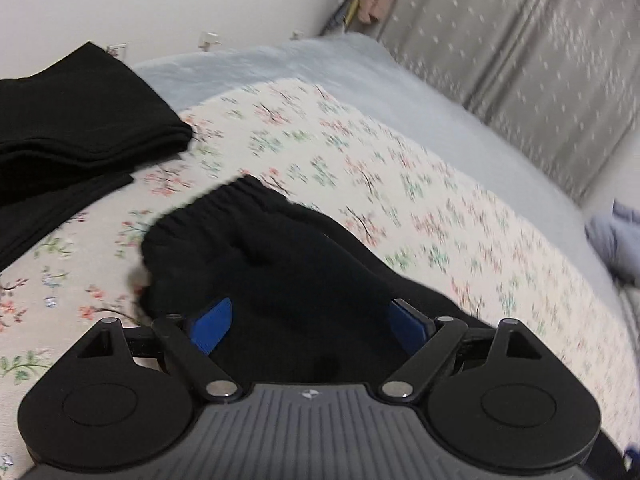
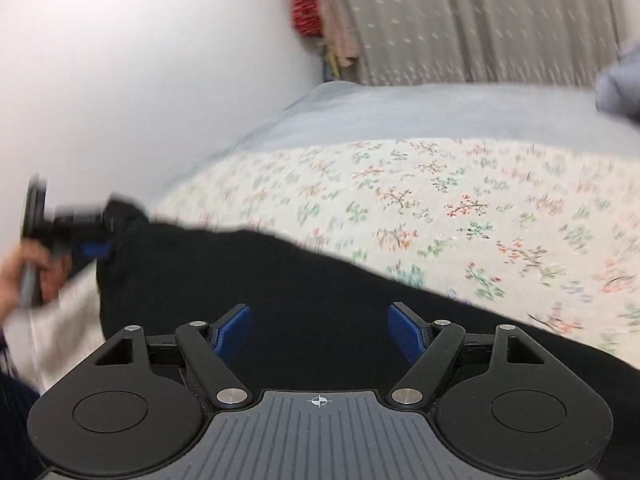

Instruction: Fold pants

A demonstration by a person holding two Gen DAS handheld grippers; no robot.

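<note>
Both tongs sit low over the bed with black cloth between their blue pads. From the left wrist camera, the left gripper [image 1: 310, 320] has its fingers spread wide, and a bunched part of the black pants [image 1: 272, 264] fills the gap between them; the ribbed waistband edge rises just beyond the fingertips. Whether the pads actually press the cloth cannot be told, since the fabric hides their inner faces and the frame is blurred. From the right wrist camera, the right gripper [image 2: 320, 330] is likewise wide apart, with the pants [image 2: 280, 292] spread across the space between the pads and running on past both sides; here too no pinch can be made out.

In the right view the left gripper [image 2: 94, 246] appears at the far left end of the pants, its blue pad against the corner of the cloth, held by the person's hand [image 2: 24, 276]. The pants stretch from that corner across to the right gripper and beyond toward the lower right edge of the picture.

Under the pants lies a floral sheet [image 1: 360, 152] on the bed, with a pale blue blanket [image 1: 320, 64] along its far edge, next to the grey headboard [image 1: 520, 60]. Near the sheet's far left corner in the left view sits a folded black garment [image 1: 80, 120], well apart from the pants.
</note>
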